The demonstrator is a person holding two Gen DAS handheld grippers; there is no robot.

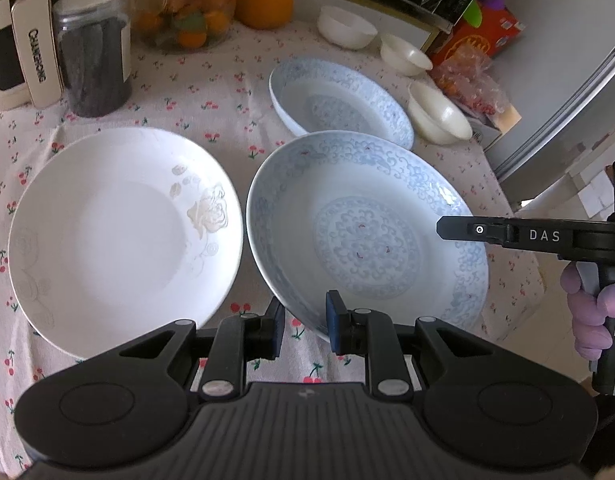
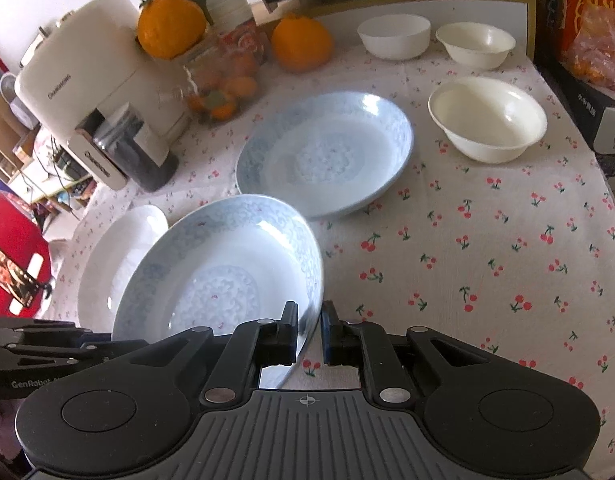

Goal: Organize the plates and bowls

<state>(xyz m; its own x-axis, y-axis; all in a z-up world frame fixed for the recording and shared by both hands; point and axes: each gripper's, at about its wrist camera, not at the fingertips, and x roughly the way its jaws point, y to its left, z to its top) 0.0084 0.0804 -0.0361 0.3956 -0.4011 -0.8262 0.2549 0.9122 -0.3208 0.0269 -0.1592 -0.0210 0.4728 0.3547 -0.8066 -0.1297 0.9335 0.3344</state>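
1. The near blue plate (image 1: pixel 367 236) is tilted, its left rim just beside the white plate (image 1: pixel 123 236) and its far rim overlapping the second blue plate (image 1: pixel 339 104).
2. Right of the near blue plate, the cherry-print surface (image 2: pixel 487 260) is bare out to its edge.
3. Three white bowls (image 2: pixel 487 120) stand beyond that bare stretch, well apart from the near blue plate.
4. The left gripper (image 1: pixel 305 326) has its fingers pinching the plate's near rim.
5. The right gripper (image 2: pixel 309 332) has its fingers pressed onto the plate's right rim.
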